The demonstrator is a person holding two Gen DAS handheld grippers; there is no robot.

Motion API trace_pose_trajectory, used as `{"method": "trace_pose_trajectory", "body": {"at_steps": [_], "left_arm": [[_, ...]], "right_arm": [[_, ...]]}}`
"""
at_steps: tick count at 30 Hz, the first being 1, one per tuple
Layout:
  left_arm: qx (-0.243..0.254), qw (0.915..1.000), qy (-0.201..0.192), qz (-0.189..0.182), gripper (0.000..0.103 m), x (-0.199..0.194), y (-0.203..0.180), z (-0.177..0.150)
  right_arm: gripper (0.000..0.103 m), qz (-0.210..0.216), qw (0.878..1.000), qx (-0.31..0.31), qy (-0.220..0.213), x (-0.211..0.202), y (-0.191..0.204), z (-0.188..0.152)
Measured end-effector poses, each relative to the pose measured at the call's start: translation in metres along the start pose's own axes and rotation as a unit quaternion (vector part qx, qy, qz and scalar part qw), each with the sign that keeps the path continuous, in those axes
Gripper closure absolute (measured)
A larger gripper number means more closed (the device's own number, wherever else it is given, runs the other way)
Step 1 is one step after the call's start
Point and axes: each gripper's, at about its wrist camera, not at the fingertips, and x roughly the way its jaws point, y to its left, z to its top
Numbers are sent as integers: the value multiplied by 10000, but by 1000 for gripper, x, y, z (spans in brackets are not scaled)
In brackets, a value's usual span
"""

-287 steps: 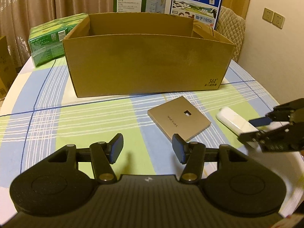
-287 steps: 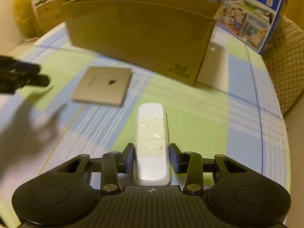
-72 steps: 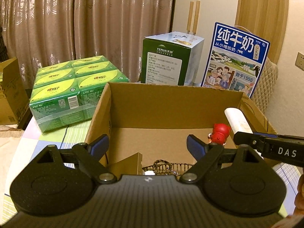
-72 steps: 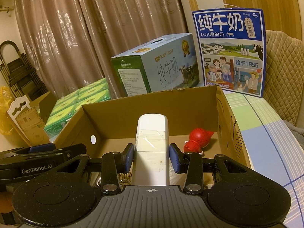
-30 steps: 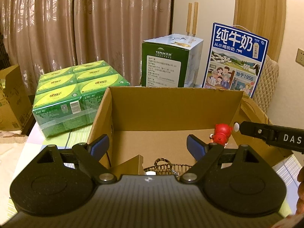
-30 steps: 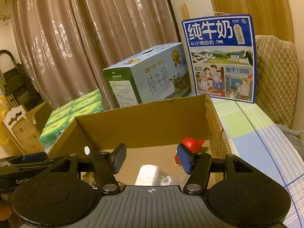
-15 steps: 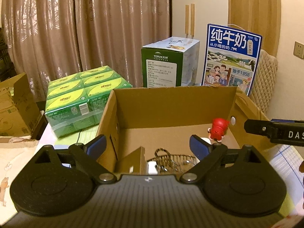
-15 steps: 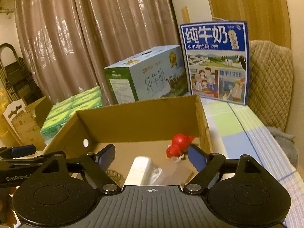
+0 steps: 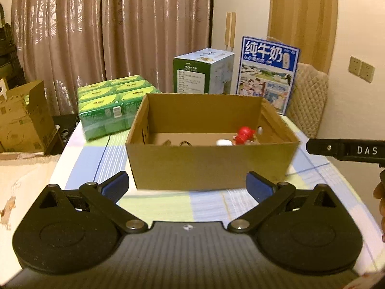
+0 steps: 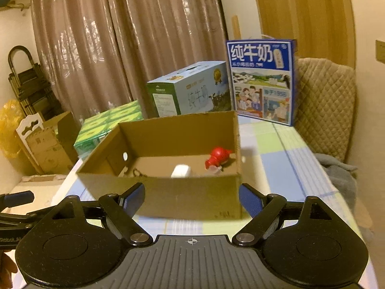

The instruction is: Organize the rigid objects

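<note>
An open cardboard box (image 9: 211, 166) stands on the checked tablecloth (image 9: 168, 207). Inside it lie a red toy figure (image 9: 244, 134), a white oblong device (image 9: 223, 142) and a small metal chain piece (image 9: 184, 142). My left gripper (image 9: 187, 184) hangs in front of the box's near wall, its jaws opening with nothing between them. In the right wrist view, the right gripper (image 10: 192, 196) is open and empty before the same box (image 10: 168, 142); the white device (image 10: 180, 170) and red toy (image 10: 217, 159) rest on the box floor. One right finger (image 9: 336, 149) shows at the left view's right edge.
Green tissue packs (image 9: 113, 106) sit behind the box at left. A green milk carton (image 9: 202, 72) and a blue milk carton (image 9: 267, 72) stand behind it. A quilted chair (image 9: 308, 101) is at the back right. A brown carton (image 9: 21, 120) stands off the table at left.
Both grippers have drawn back from above the box, which now looks smaller and farther. The right jaws let go of the white device, which now lies in the box. Both jaws stand wider.
</note>
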Motion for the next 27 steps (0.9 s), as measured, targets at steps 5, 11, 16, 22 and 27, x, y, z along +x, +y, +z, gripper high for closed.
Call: {"method": "trace_pose_trajectory", "body": {"at_steps": [5, 11, 16, 22, 27], "left_arm": [[-55, 9997, -222, -124, 2, -61, -17, -14], [243, 9989, -370, -145, 2, -113, -35, -24], [162, 9992, -374, -28, 2, -141, -36, -33], [-355, 9986, -247, 290, 2, -159, -28, -42], [-341, 9972, -289, 607, 2, -175, -31, -44]], "right_arm": [[21, -23, 9999, -134, -8, -61, 10, -21], [21, -58, 9999, -157, -34, -113, 19, -42], [21, -97, 9999, -134, -37, -140, 23, -53], [21, -69, 9999, -103, -33, -157, 24, -65], [21, 46, 9999, -129, -3, -166, 30, -68]]}}
